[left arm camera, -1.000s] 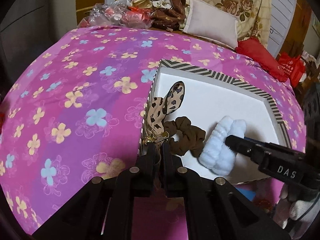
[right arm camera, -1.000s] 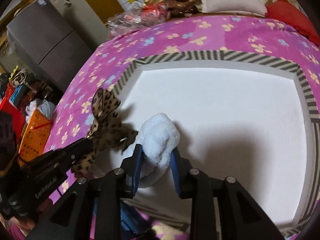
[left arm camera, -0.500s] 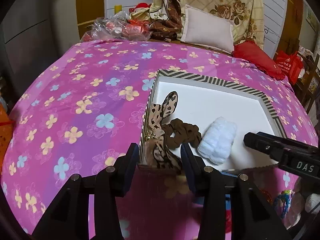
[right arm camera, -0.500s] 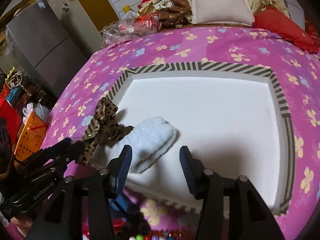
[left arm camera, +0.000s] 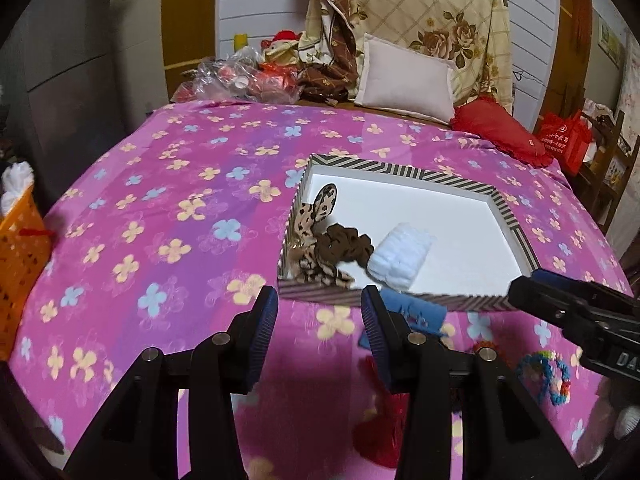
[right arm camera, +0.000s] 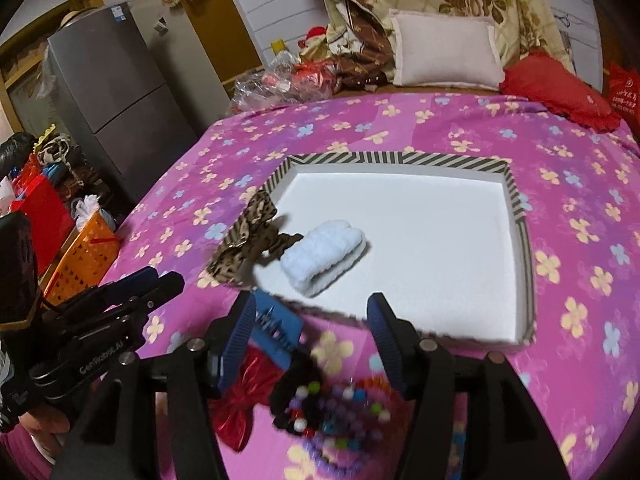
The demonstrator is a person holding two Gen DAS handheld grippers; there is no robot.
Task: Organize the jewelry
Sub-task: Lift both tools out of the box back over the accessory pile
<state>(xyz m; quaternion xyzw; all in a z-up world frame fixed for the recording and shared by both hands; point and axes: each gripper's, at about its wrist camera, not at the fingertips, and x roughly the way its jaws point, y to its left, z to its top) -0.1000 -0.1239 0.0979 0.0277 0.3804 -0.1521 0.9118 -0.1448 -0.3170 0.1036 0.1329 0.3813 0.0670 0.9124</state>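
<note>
A white box with a striped rim lies on the pink flowered bedspread. In its near left corner lie a leopard-print bow, a brown scrunchie and a fluffy white scrunchie. My left gripper is open and empty, just short of the box's near rim. My right gripper is open and empty, also short of the rim. In front of the box lie a blue hair clip, a red bow, a black beaded item and bead bracelets.
Pillows, a red cushion and a heap of bags lie at the far end of the bed. An orange basket and a grey fridge stand left of the bed.
Both grippers opened, let go of the leopard bow and the white scrunchie in the box, and drew back toward the near side of the bed.
</note>
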